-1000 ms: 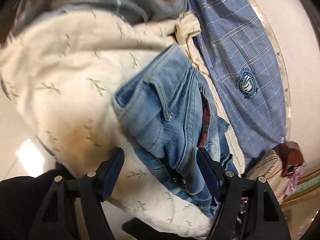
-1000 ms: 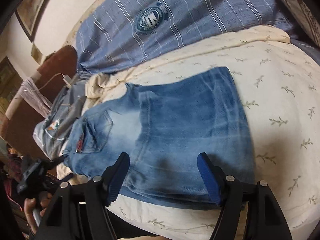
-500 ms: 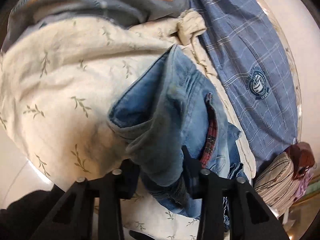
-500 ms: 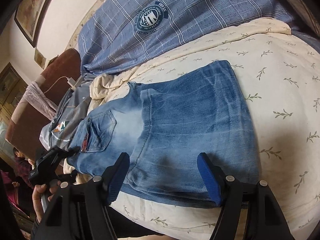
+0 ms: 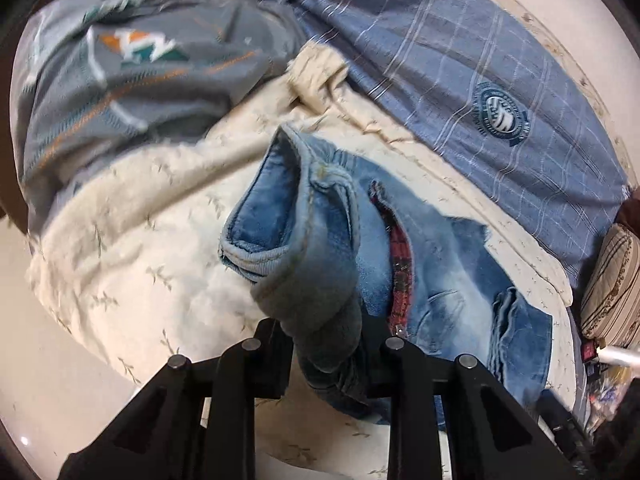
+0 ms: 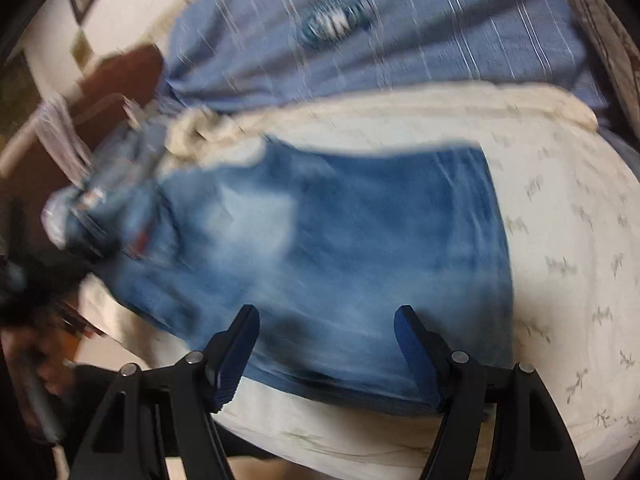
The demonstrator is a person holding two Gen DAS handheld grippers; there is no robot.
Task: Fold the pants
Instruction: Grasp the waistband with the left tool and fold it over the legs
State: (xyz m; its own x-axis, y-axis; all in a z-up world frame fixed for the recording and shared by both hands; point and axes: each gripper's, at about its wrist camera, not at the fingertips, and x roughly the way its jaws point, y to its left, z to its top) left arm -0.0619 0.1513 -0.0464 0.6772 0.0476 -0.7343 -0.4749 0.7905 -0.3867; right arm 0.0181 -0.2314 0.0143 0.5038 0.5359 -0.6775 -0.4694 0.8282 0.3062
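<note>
Smeared right view, denim hiding the left jaws

The right wrist view is motion-blurred: the badge (image 6: 336,24) on the blue checked cloth (image 6: 400,40) cannot be read, and the dark shapes at its left edge stay unclear. In the left wrist view the bunched jeans (image 5: 320,280) cover the left gripper (image 5: 326,354) pads; the striped cushion (image 5: 616,280) runs off the right edge.

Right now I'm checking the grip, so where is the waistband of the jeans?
In the left wrist view the waistband is bunched between the left gripper fingers, lifted off the cream sheet.
</note>
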